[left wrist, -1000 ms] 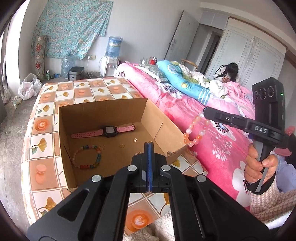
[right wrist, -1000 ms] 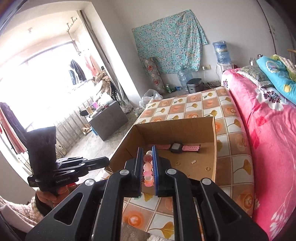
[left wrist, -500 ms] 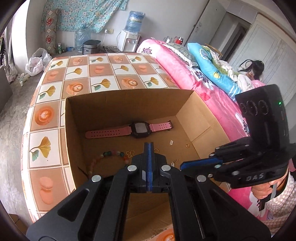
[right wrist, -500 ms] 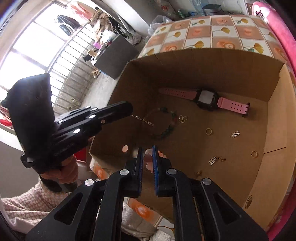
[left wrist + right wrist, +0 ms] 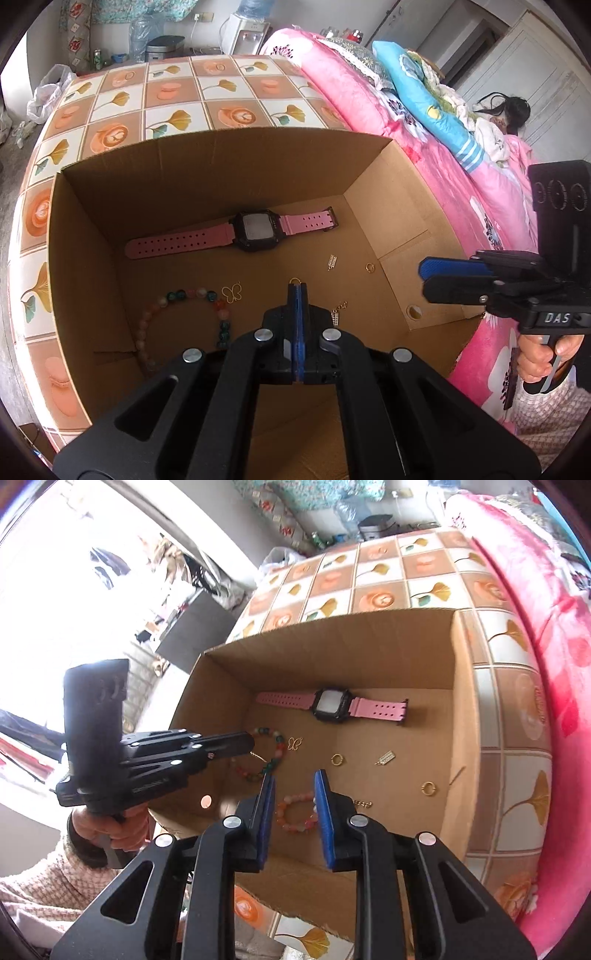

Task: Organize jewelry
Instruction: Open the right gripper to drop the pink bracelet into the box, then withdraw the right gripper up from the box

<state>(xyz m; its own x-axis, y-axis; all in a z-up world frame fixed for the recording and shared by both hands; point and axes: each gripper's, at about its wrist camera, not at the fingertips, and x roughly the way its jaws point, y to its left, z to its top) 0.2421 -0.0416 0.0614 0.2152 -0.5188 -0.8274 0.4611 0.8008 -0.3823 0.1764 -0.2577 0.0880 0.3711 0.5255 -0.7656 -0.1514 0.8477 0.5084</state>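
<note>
Cardboard box (image 5: pixel 207 686) with pink watch (image 5: pixel 332 703), bead bracelets, gold rings; left gripper (image 5: pixel 297 291) closed, right gripper (image 5: pixel 295 786) opening over coral bracelet (image 5: pixel 295 814)

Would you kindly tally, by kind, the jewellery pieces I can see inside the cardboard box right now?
Watch: 1
Bead bracelets: 2
Gold rings: 2
Butterfly charm: 1
Bar charms: 2
Thin gold chain: 1
Total: 9

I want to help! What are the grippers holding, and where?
Left gripper pinches a gold chain by its end. Right gripper is opening, orange bracelet loose between its jaws.
</note>
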